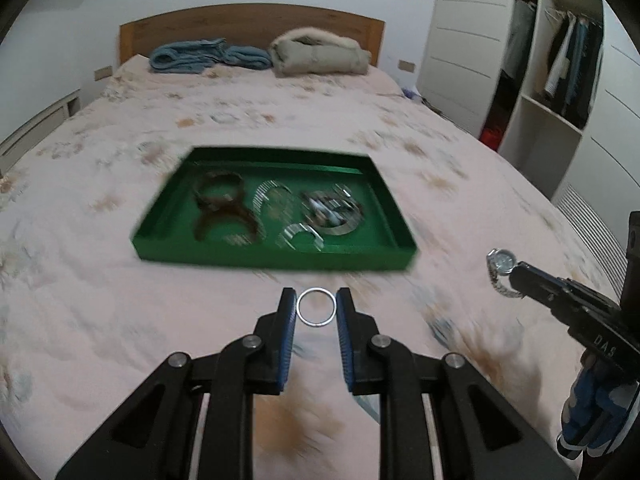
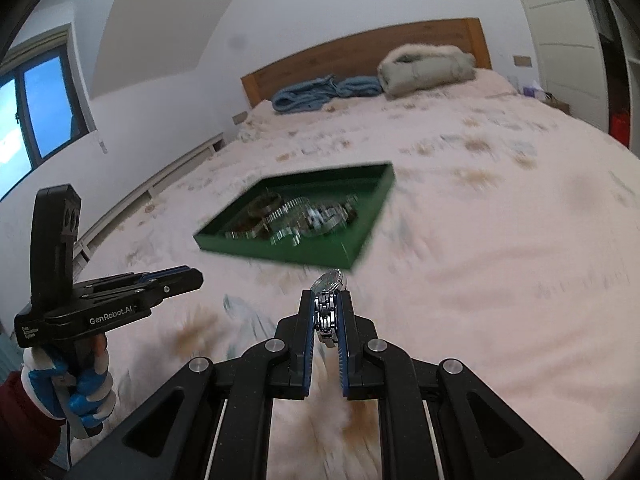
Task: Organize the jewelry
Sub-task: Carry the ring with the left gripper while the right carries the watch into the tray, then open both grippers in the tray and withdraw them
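Gripping ring (image 1: 316, 307), watch (image 2: 329, 298), near tray (image 1: 160, 236) edge

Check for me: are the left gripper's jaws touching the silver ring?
Touching. The left wrist view shows the left gripper with both blue-padded jaws pressed against opposite sides of the silver ring, no gap visible.

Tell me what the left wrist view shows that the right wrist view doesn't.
Only the left wrist view: the silver ring pinched between the left tool's pads, the watch's dial side, and the open wardrobe with hanging clothes.

Only the right wrist view: the watch bracelet clamped between the right tool's pads, the window, and the gloved hand holding the left tool.

Both: the green tray already holding jewelry, the watch, the floral bedspread, and the folded blue blanket and beige coat by the headboard.
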The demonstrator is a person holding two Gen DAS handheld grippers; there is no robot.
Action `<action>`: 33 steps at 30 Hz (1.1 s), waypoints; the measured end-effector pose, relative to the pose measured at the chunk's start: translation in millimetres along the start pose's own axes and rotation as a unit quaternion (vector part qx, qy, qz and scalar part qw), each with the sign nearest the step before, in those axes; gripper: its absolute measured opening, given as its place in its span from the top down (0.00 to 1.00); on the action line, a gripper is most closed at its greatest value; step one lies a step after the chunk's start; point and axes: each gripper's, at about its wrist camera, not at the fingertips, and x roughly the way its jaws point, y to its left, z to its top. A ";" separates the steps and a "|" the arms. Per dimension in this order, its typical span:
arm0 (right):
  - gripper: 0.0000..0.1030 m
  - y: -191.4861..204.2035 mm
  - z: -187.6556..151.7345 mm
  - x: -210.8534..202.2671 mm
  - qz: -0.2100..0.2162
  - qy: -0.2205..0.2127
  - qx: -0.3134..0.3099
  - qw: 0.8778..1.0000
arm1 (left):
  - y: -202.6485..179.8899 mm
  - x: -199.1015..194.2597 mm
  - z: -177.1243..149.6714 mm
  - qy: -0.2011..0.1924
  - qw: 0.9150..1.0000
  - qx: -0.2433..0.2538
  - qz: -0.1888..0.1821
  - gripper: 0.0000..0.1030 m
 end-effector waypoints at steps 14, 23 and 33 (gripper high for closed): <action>0.90 26.5 53.8 75.8 -0.002 0.004 -0.023 1.000 | 75.2 40.3 52.8 -0.008 0.998 -0.052 0.032 0.82; 0.90 17.6 46.1 126.4 -0.013 0.049 -0.018 0.999 | 75.3 96.6 58.8 0.031 0.998 -0.049 0.038 0.82; 0.90 9.2 43.6 174.4 -0.040 0.104 -0.021 0.994 | 71.1 144.3 51.3 0.076 0.994 -0.046 0.061 0.82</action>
